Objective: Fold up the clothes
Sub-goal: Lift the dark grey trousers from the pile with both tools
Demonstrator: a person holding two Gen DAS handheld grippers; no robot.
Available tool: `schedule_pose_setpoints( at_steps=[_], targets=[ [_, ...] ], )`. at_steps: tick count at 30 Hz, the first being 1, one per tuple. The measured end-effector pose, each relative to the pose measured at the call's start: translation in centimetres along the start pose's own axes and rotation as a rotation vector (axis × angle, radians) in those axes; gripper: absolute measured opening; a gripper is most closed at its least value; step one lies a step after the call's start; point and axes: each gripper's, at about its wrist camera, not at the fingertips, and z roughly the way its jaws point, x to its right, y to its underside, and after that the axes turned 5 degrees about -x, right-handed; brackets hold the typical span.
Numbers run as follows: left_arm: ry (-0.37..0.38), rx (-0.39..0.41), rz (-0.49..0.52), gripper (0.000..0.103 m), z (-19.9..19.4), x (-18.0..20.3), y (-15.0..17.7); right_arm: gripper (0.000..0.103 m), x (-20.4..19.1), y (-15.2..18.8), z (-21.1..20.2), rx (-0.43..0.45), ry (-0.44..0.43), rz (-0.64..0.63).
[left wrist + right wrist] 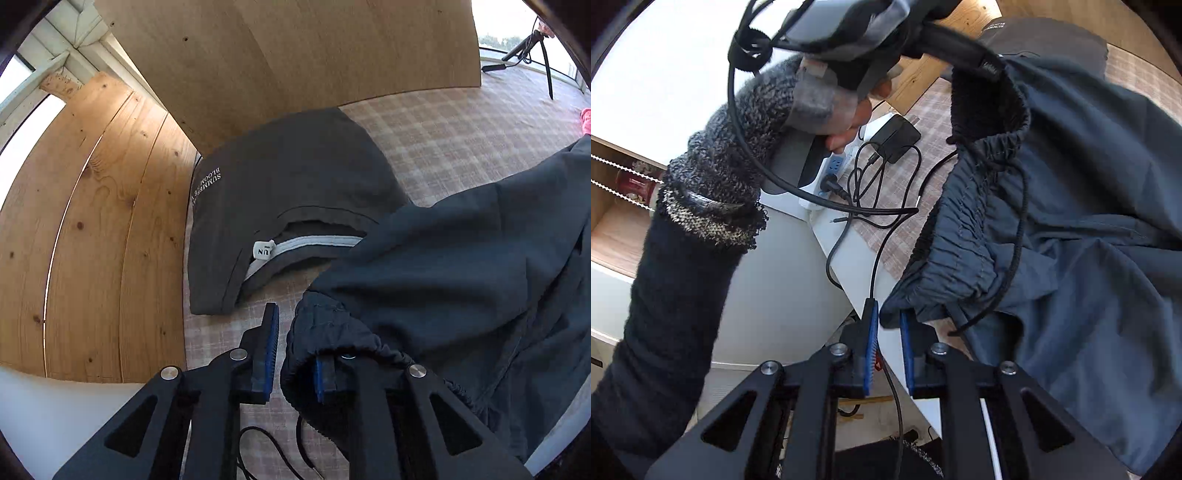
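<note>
Navy trousers' [461, 258] waistband edge drapes over the parted left tool [295, 354].

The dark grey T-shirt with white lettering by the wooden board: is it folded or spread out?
Folded. The dark grey T-shirt lies as a compact rectangle on the checked cloth, sides tucked under, collar and white neck label showing.

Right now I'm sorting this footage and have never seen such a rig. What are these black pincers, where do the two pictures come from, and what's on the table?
No robot here: a person holds a two-finger gripper in each hand, each carrying a wide-angle camera that looks along its blue-padded fingers. One picture comes from the left gripper, the other from the right gripper. Both stand open at the elastic waistband of dark trousers; the waistband drapes over one left finger, neither gripper is pinching it. The right view also shows the person's left hand. On the checked tablecloth lie a folded dark grey T-shirt, a power strip and a charger.
</note>
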Motion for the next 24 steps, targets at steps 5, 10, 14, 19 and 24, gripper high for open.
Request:
schedule_pose_setpoints(
  at_steps=[5,10,14,19,24],
  targets=[
    [-0.044,-0.034,0.034,0.021,-0.1,-0.2,1.9,0.027,5.3,6.6,-12.5,0.21,0.049,0.073],
    [-0.098,-0.02,-0.07,0.021,-3.2,-1.9,3.8,0.032,17.4,14.7,-27.9,0.517,0.378,0.425],
    [-0.083,0.066,-0.216,0.02,-8.7,-2.6,4.4,0.036,29.2,19.9,-39.8,0.663,0.713,0.736],
    [0.006,0.233,-0.288,0.021,-17.3,3.1,3.2,0.041,43.4,23.4,-47.9,0.66,0.671,0.938],
    [0.075,0.293,-0.278,0.021,-21.5,10.7,0.0,0.041,50.9,21.2,-46.3,0.593,0.585,1.0]
  ],
)
